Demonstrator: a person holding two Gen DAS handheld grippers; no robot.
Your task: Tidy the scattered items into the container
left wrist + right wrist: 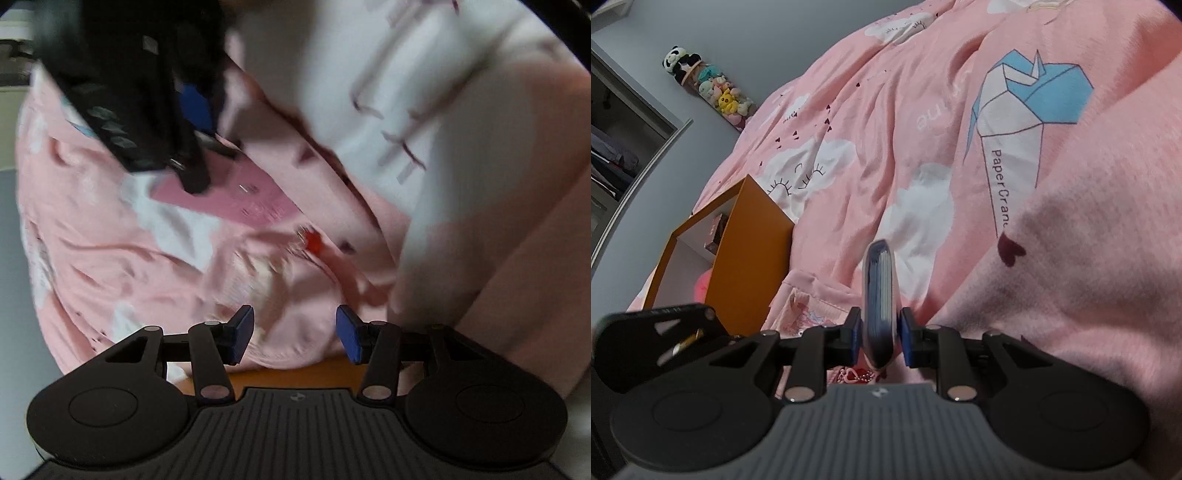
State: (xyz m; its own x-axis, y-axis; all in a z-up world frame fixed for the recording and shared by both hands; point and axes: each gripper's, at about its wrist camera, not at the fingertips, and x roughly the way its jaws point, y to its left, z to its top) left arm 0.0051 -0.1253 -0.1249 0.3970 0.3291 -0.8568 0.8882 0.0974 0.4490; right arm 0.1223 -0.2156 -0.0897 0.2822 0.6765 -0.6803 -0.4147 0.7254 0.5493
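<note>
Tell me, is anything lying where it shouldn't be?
Yes. A pink card and a small red thing, blurred, lie loose on the pink bedspread, not in the orange box. The right gripper pinches a thin flat item edge-on.

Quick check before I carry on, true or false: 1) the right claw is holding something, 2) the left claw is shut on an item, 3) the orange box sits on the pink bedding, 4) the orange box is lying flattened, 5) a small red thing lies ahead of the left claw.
1) True: the right claw is shut on a thin pink case, held edge-on.
2) False: the left claw is open with nothing between its pads.
3) True: the orange box rests on the pink bedding.
4) False: it stands with walls up, items inside.
5) True: a small red item, blurred.
</note>
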